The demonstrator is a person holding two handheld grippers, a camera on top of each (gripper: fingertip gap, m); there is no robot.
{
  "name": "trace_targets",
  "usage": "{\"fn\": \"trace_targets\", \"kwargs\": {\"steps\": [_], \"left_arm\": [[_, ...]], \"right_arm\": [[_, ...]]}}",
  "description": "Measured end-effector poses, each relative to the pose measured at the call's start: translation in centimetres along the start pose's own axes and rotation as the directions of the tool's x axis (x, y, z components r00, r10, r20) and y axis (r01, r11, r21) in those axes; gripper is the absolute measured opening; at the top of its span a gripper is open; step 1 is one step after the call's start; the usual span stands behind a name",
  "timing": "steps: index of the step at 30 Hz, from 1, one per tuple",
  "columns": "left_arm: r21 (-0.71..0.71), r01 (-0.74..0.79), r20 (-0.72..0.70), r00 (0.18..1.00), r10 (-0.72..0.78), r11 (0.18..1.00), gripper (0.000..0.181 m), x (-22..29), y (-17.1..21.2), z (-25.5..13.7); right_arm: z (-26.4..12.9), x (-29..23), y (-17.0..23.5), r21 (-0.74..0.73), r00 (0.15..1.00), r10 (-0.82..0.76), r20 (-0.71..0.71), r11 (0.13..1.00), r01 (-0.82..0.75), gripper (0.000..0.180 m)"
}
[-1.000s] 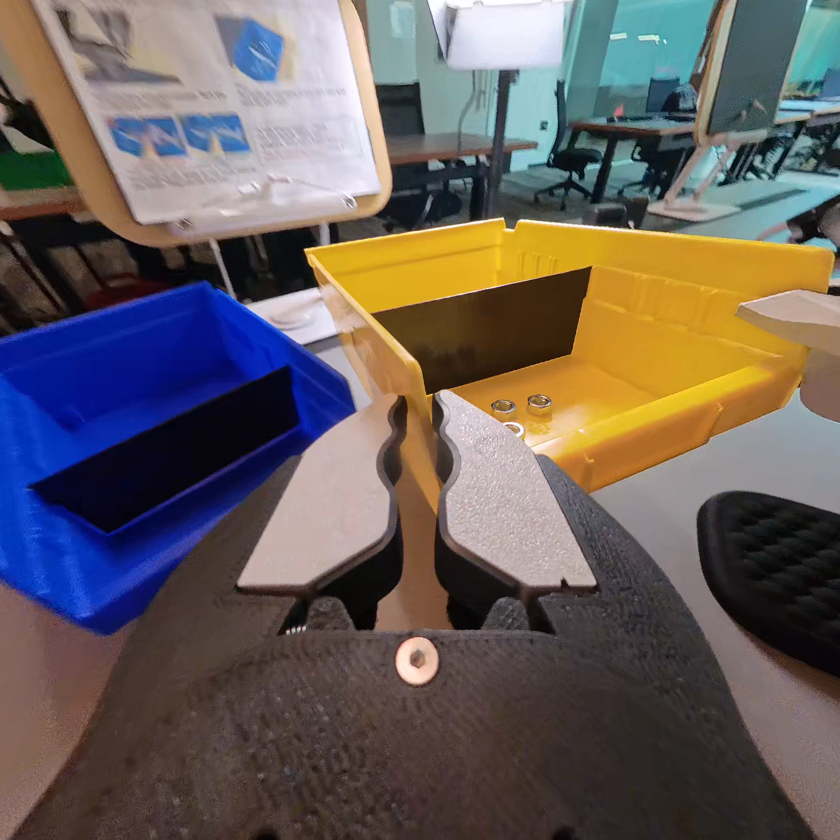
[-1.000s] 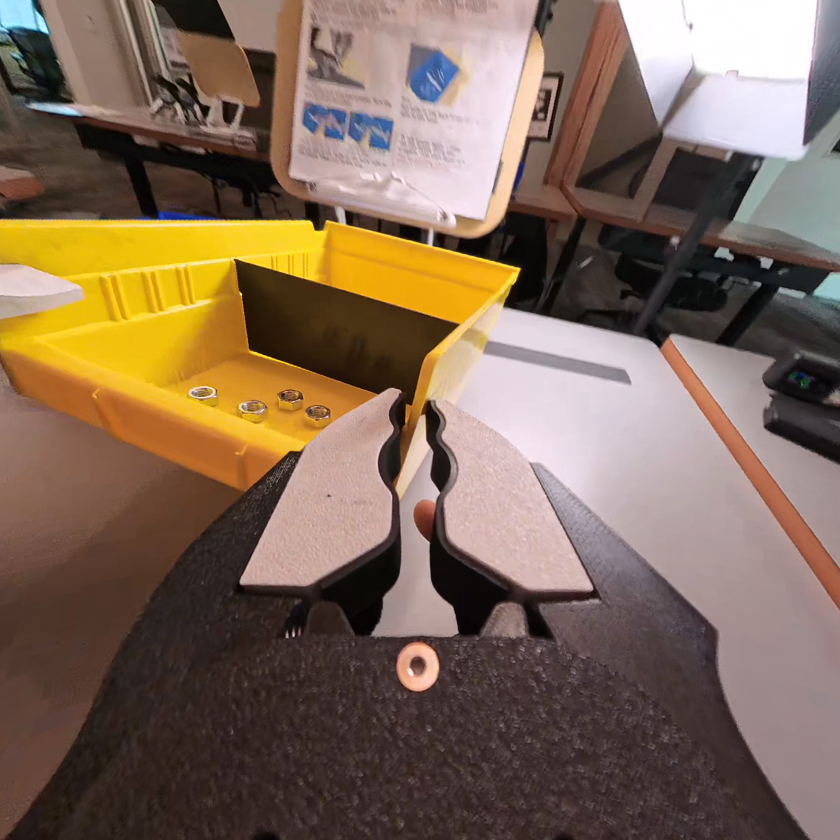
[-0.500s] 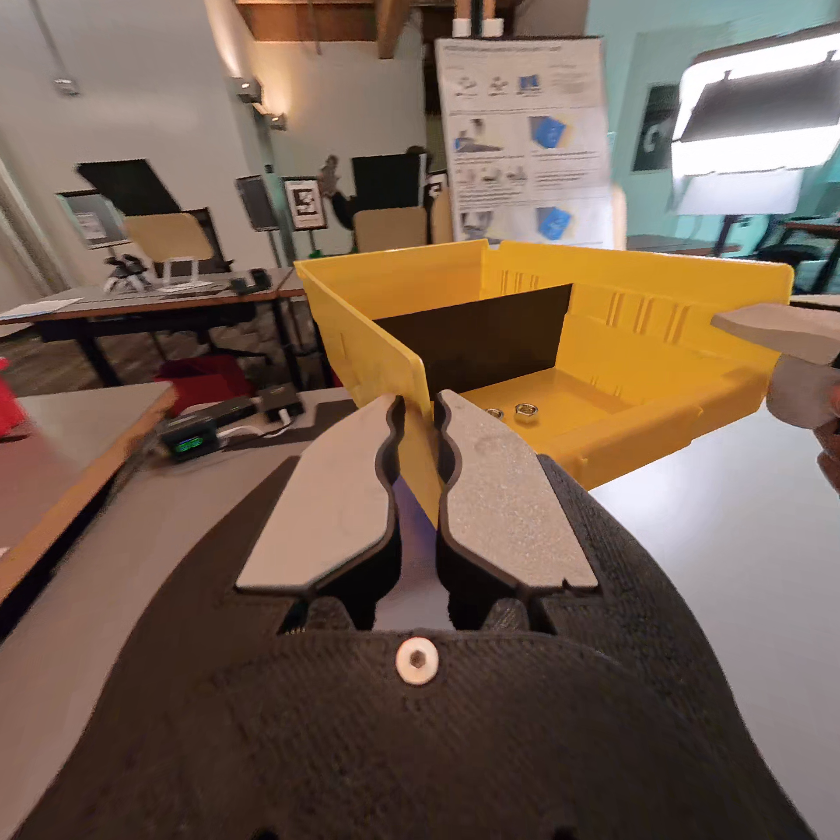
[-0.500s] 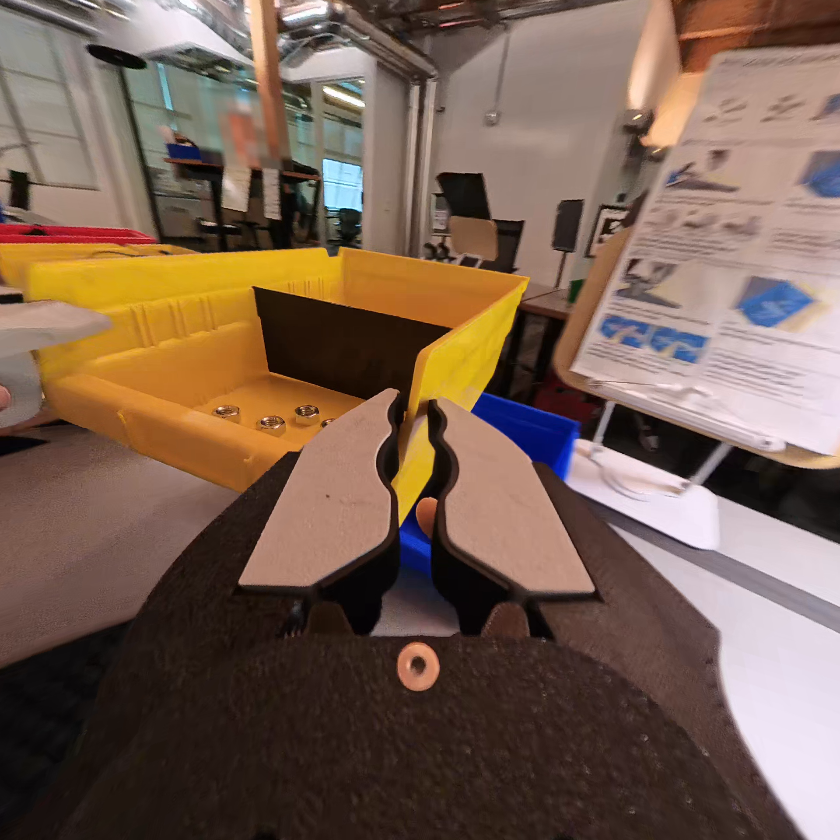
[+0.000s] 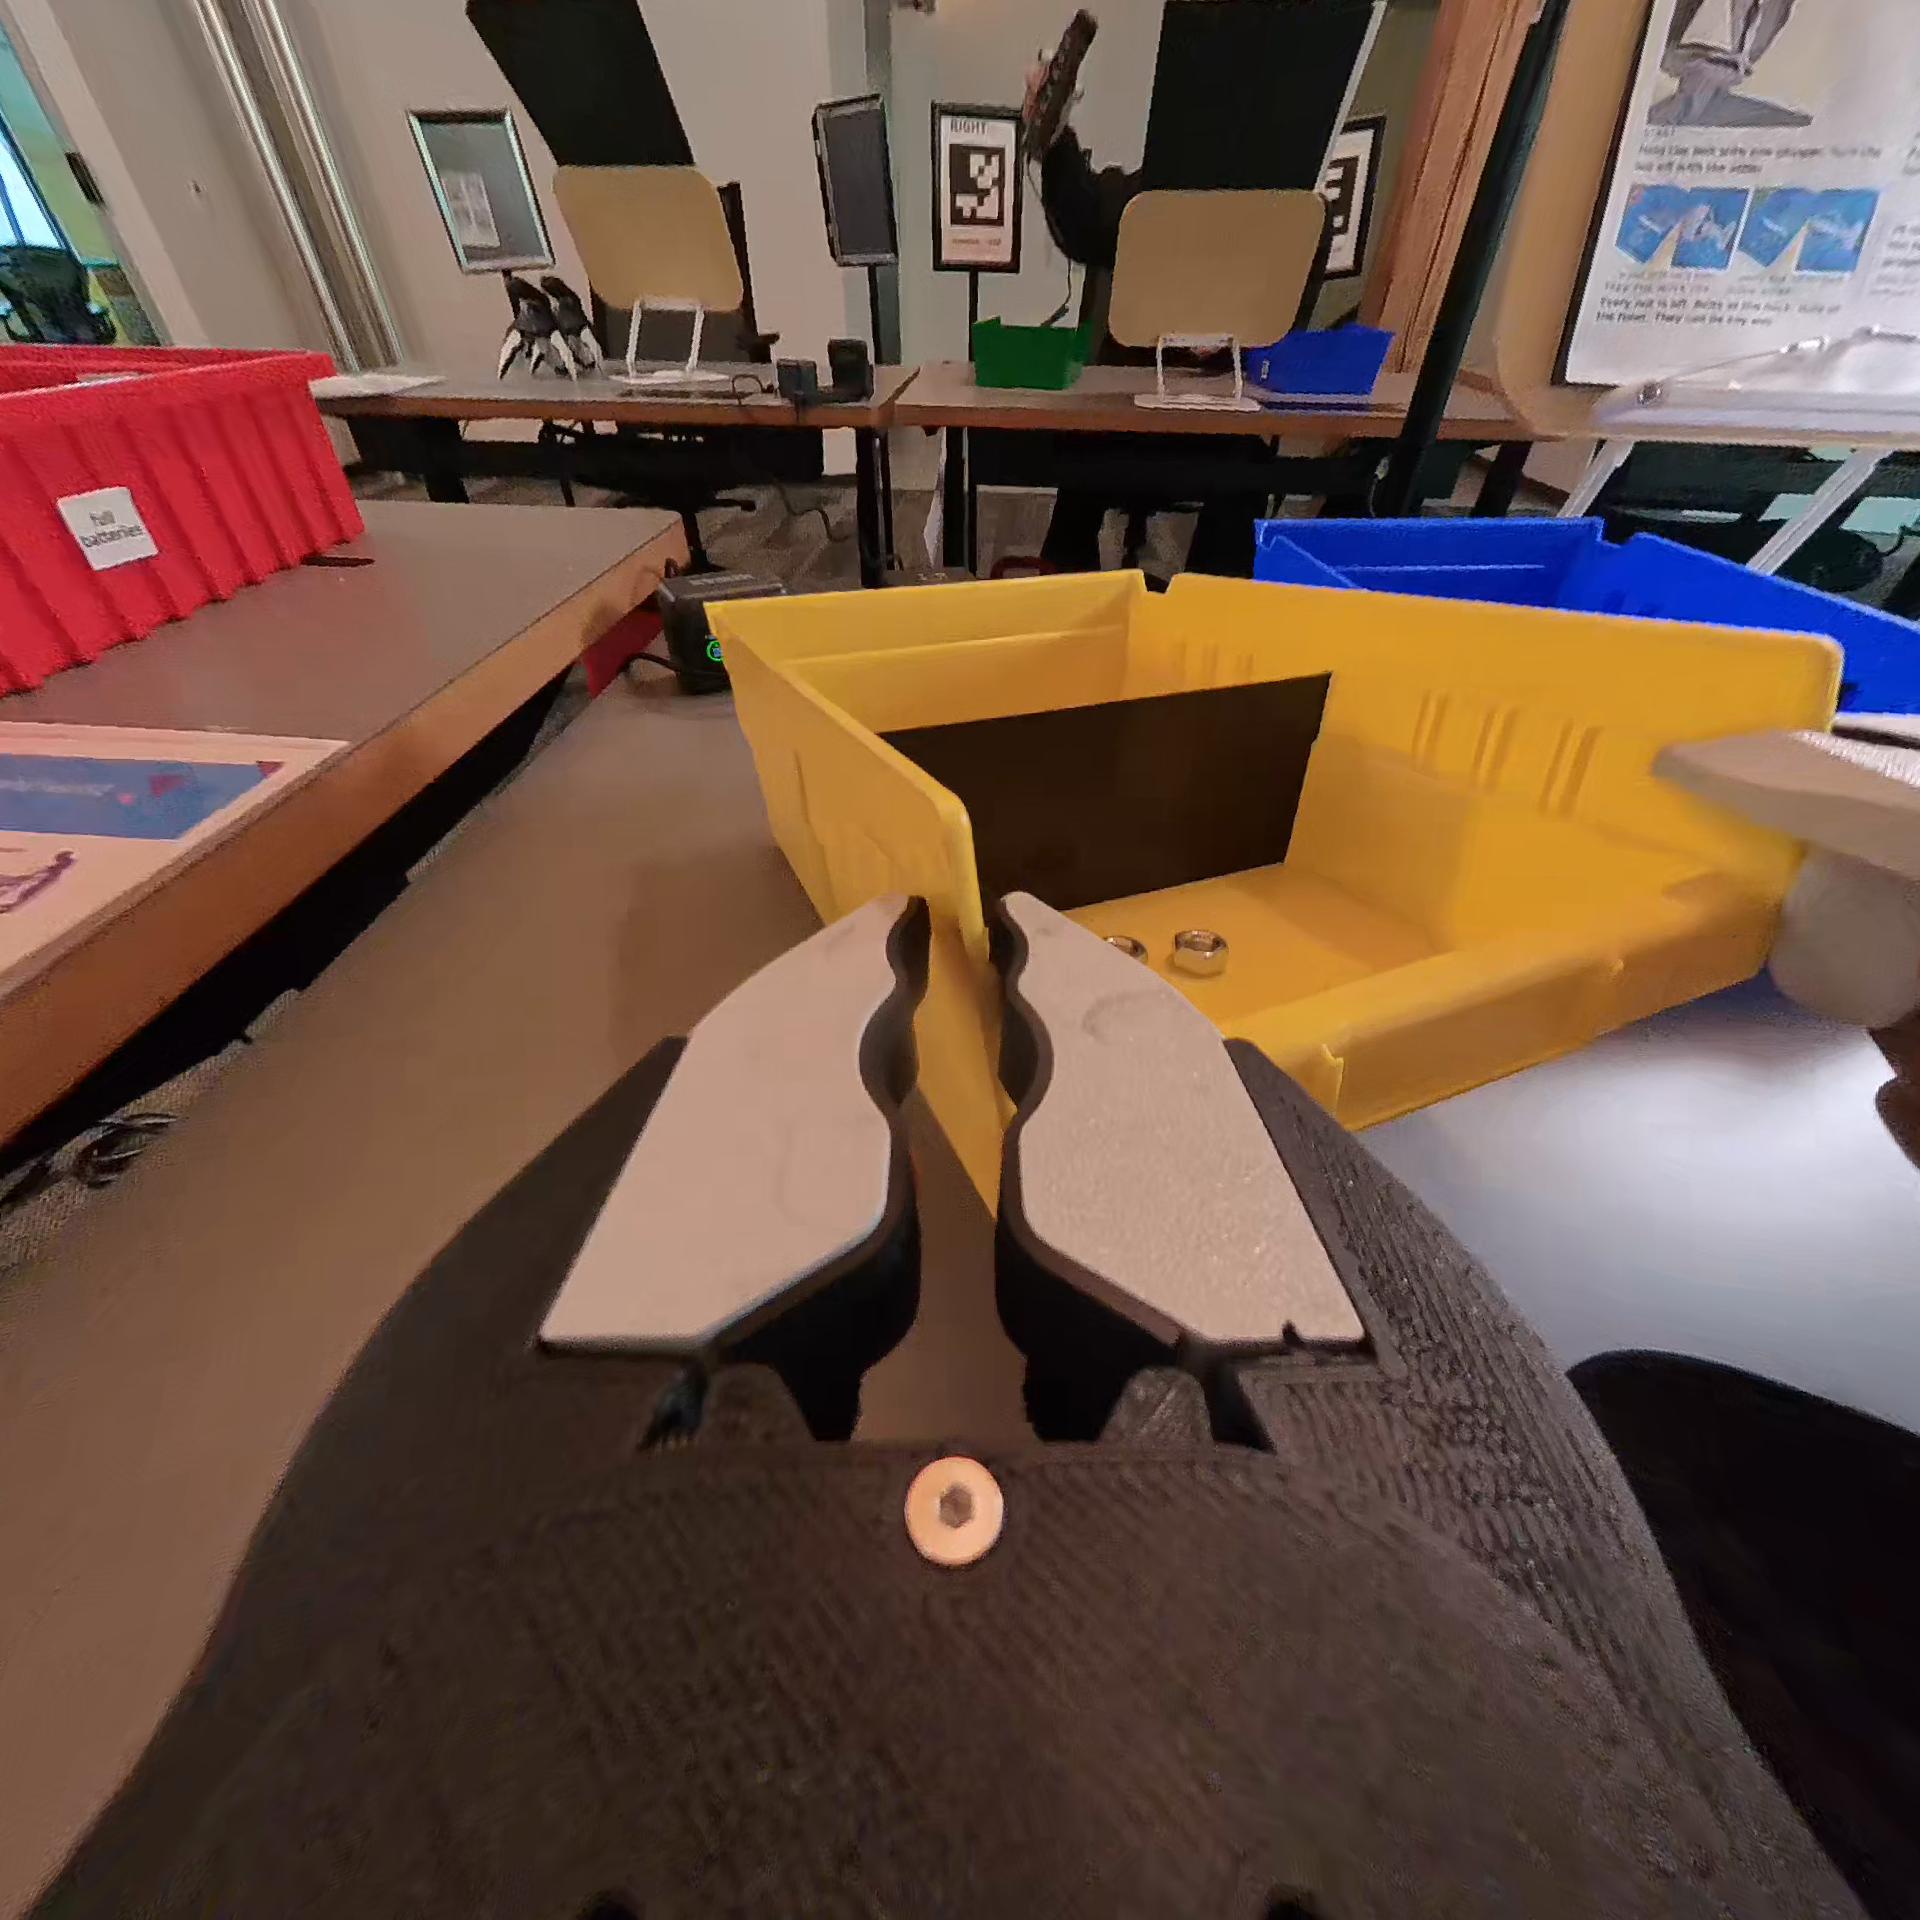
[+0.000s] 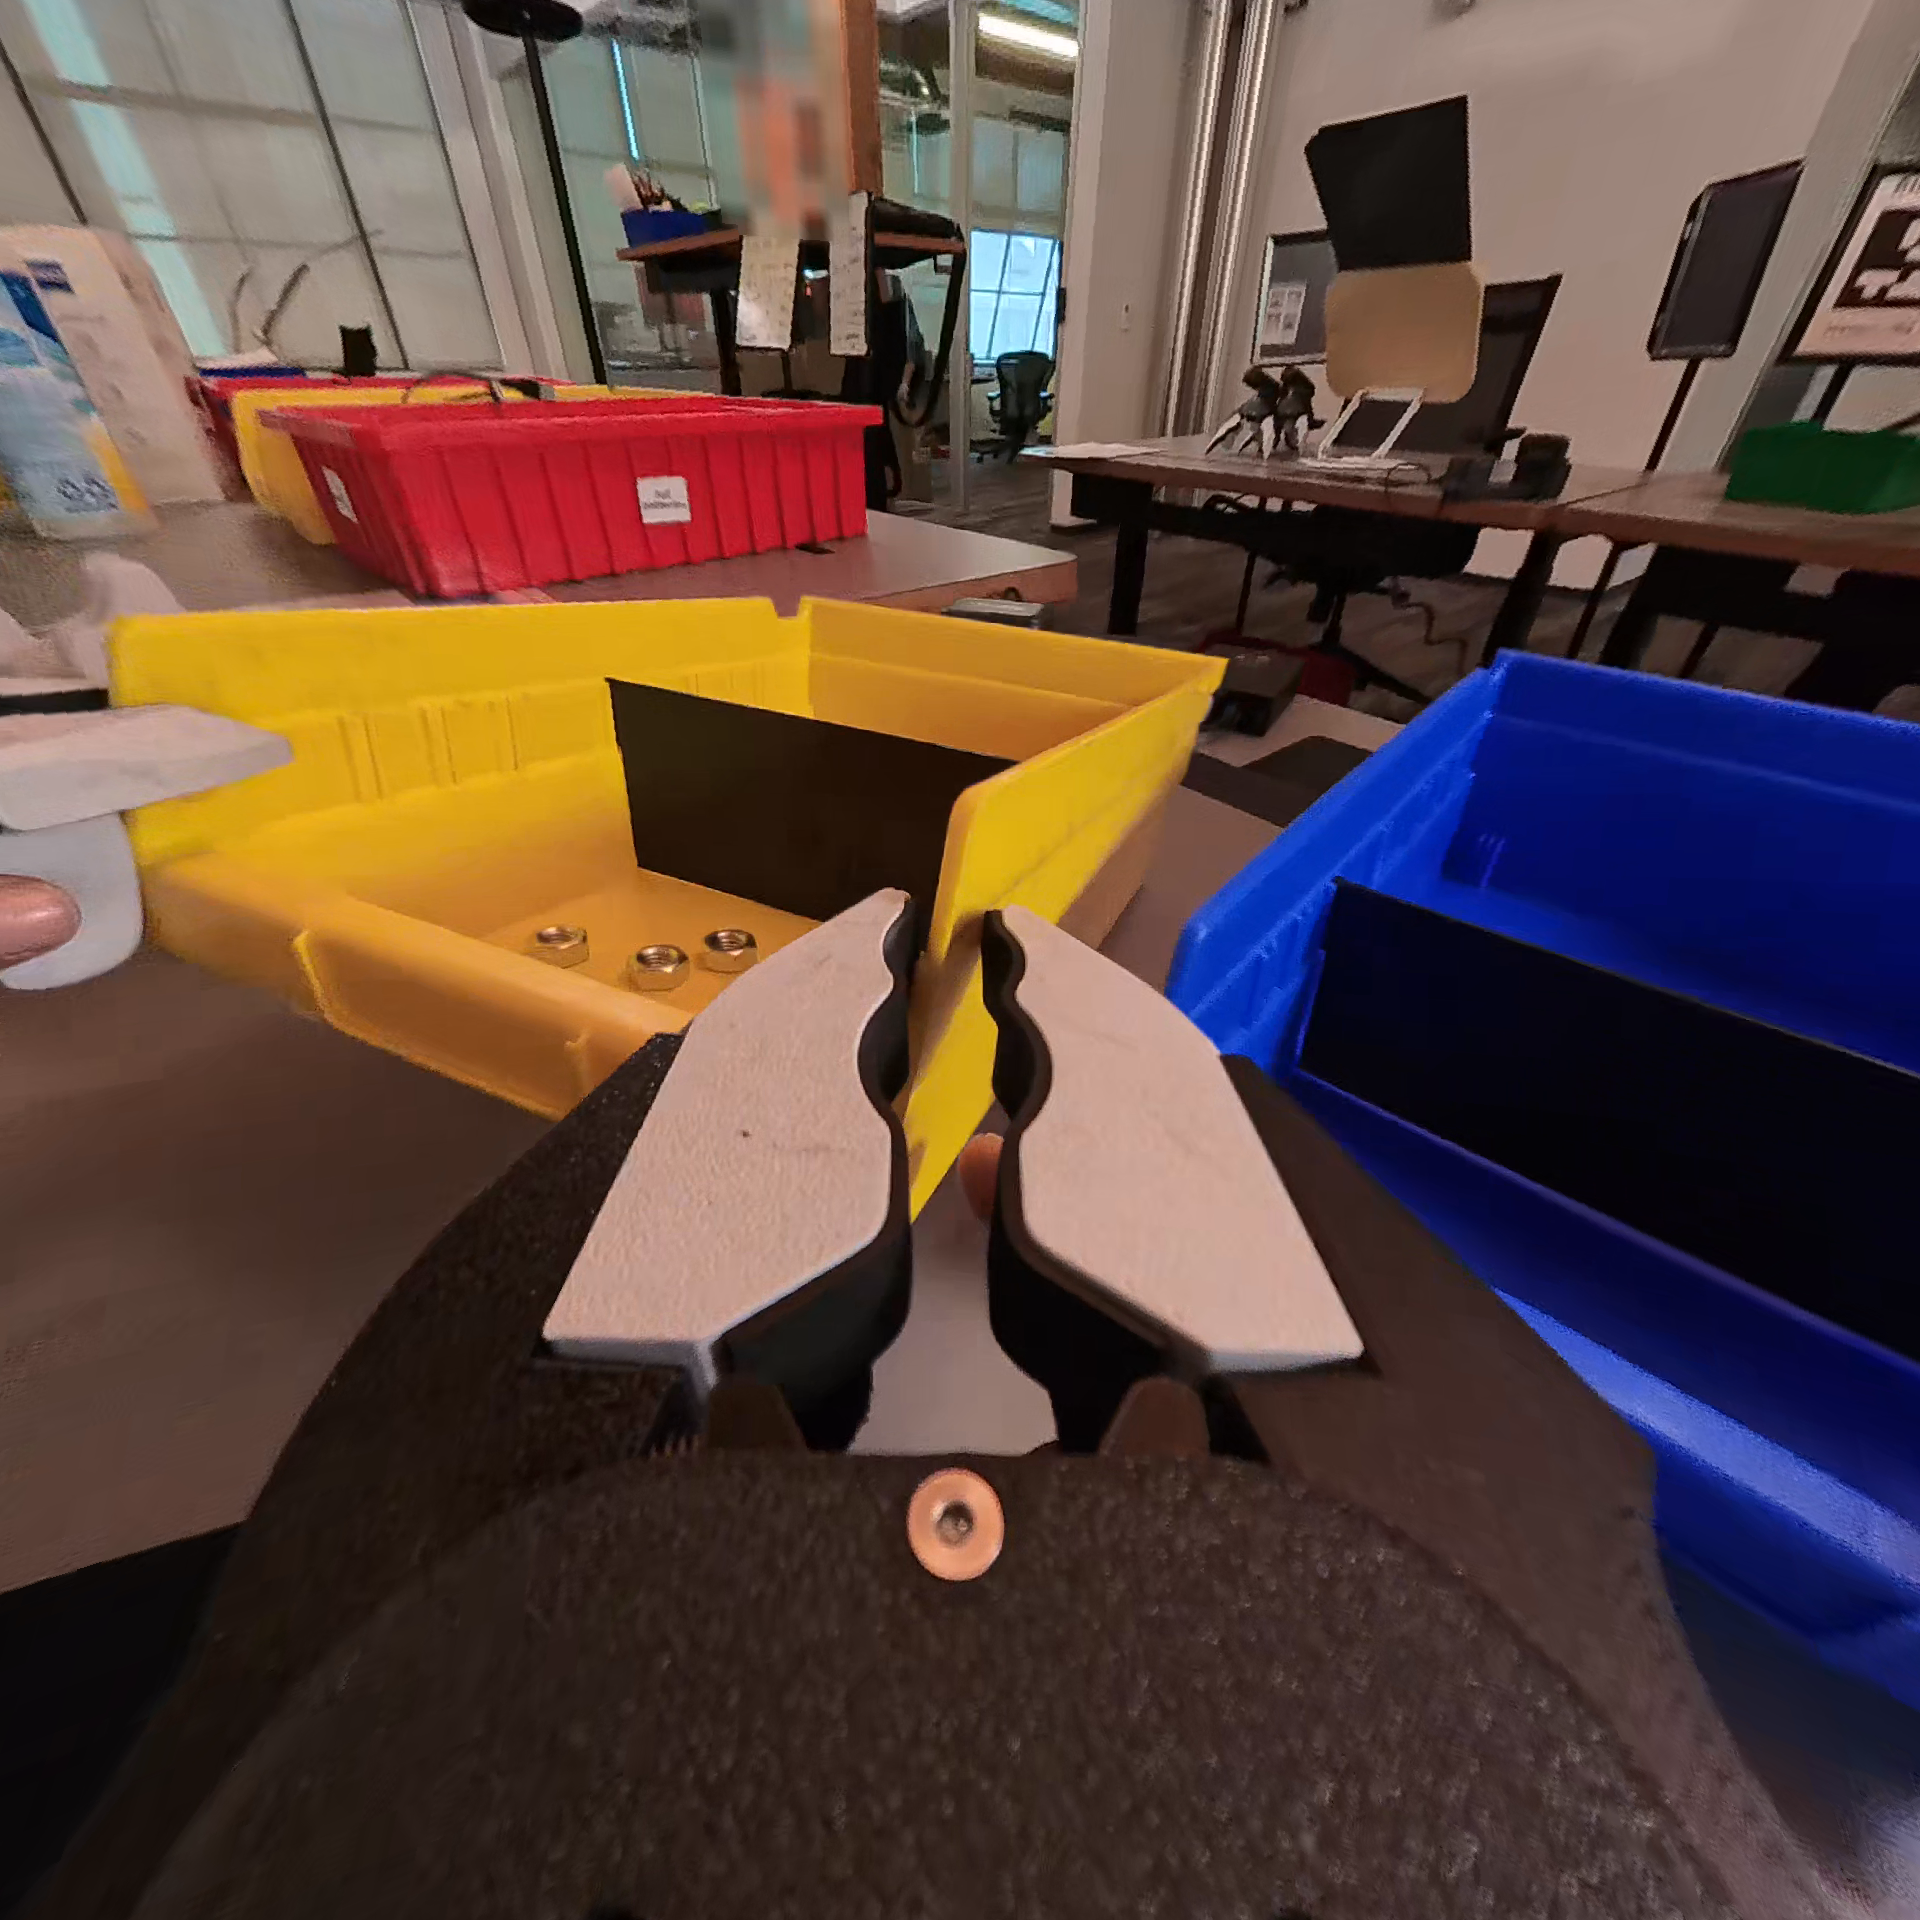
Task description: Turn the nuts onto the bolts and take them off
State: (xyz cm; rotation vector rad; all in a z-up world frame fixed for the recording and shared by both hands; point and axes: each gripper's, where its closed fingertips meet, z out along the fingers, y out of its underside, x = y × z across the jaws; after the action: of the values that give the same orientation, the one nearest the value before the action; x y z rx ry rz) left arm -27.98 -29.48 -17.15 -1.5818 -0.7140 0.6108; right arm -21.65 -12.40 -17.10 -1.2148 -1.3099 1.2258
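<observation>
A yellow bin (image 5: 1455, 883) with a black divider (image 5: 1112, 790) holds several steel nuts (image 5: 1200, 951) on its floor. My left gripper (image 5: 956, 920) is shut on the bin's left side wall. My right gripper (image 6: 951, 920) is shut on the right side wall of the bin (image 6: 1060, 821). The nuts (image 6: 658, 966) lie in front of the divider (image 6: 790, 800). Each view shows the other gripper's fingers at its edge: the right one in the left wrist view (image 5: 1808, 790), the left one in the right wrist view (image 6: 125, 758). The space behind the divider is hidden.
A blue bin (image 6: 1558, 935) with a dark divider stands close to the right of the yellow one; it also shows in the left wrist view (image 5: 1714, 592). A red crate (image 6: 582, 488) stands on the neighbouring table. A poster board (image 5: 1766, 208) stands at the far right. Some 20 cm of space lies between my two pairs of fingers.
Both grippers stay shut on the yellow bin and have swung round with it. The blue bin went from the left of the yellow bin to its right and back.
</observation>
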Motion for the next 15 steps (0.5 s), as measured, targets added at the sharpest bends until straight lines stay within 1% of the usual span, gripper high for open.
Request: {"fn": "trace_targets", "kwargs": {"steps": [2, 4, 6, 7, 9, 10, 12, 13, 15], "left_arm": [[0.01, 0.019, -0.017, 1.0, -0.019, 1.0, 0.013, 0.6, 1.3, 0.6], [-0.04, 0.043, -0.045, 0.998, -0.045, 0.998, 0.014, 1.2, 2.9, 1.3], [-0.139, 0.046, -0.051, 0.997, -0.053, 0.989, 0.014, 1.4, 4.8, 2.3], [-0.14, 0.043, -0.077, 0.996, -0.054, 0.989, 0.019, 1.8, 4.8, 2.5], [-0.159, 0.016, -0.118, 0.992, -0.035, 0.987, 0.024, 2.3, 4.3, 2.4], [-0.16, -0.011, -0.1, 0.995, -0.006, 0.987, 0.03, 2.0, 3.7, 2.2], [-0.112, -0.107, -0.055, 0.993, 0.101, 0.988, 0.034, 1.4, 1.4, 1.2], [-0.092, -0.167, -0.048, 0.985, 0.163, 0.982, 0.034, 1.5, 0.2, 0.7], [-0.095, -0.271, -0.106, 0.96, 0.261, 0.958, 0.035, 3.0, -1.4, 0.2]], "right_arm": [[0.1, 0.8, 1.1, -0.023, 0.999, -0.034, -0.023, 0.999, 0.034, 0.011], [0.3, 1.7, 3.0, -0.105, 0.998, -0.06, -0.017, 0.993, 0.058, 0.011], [0.2, 2.0, 5.2, -0.223, 0.996, -0.07, 0.054, 0.972, 0.08, 0.014], [-0.2, 2.0, 5.3, -0.239, 0.993, -0.072, 0.091, 0.967, 0.092, 0.014], [-1.5, 2.2, 4.6, -0.239, 0.979, -0.118, 0.166, 0.958, 0.156, 0.018], [-2.3, 2.5, 4.1, -0.236, 0.968, -0.144, 0.203, 0.953, 0.191, 0.022], [-3.9, 3.8, 3.6, -0.268, 0.942, -0.182, 0.281, 0.928, 0.259, 0.029], [-4.6, 5.0, 3.7, -0.305, 0.931, -0.205, 0.302, 0.905, 0.298, 0.033], [-5.7, 7.7, 4.5, -0.384, 0.896, -0.287, 0.338, 0.828, 0.409, 0.04]]}}
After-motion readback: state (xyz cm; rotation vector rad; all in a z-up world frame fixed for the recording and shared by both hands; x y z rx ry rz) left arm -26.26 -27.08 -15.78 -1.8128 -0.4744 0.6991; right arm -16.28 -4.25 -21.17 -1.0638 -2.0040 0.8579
